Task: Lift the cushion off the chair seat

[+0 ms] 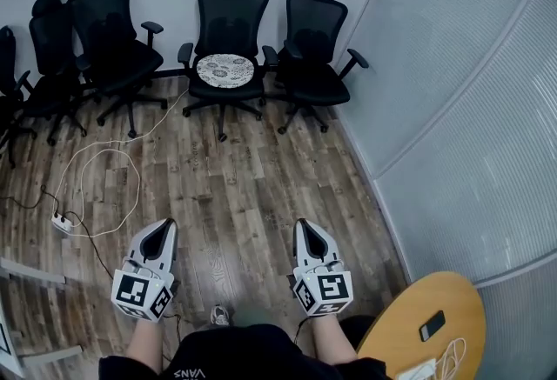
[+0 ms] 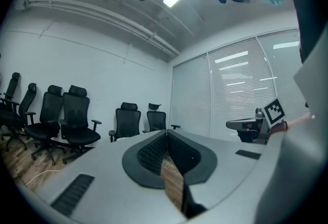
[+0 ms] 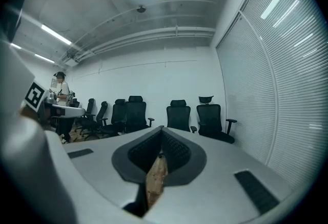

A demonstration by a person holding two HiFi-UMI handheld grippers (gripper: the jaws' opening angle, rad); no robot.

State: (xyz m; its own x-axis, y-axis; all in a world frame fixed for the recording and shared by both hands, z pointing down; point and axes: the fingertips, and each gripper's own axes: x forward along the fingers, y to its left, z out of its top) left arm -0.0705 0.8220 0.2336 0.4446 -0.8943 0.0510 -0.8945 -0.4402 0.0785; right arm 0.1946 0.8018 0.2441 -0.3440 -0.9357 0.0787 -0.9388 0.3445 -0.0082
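Resting on the chair [image 1: 231, 17], the cushion [image 1: 225, 70] hides most of its seat.

cushion [image 1: 225, 70]: white, grey motifs | chairs [image 1: 313, 30]: black | floor [image 1: 235, 187]: brown wood-grain | table [image 1: 409, 317]: tan

The floor [image 1: 235, 187] looks matt wood plank, the chairs [image 1: 230, 17] black mesh, the cushion [image 1: 225, 70] probably patterned cloth.
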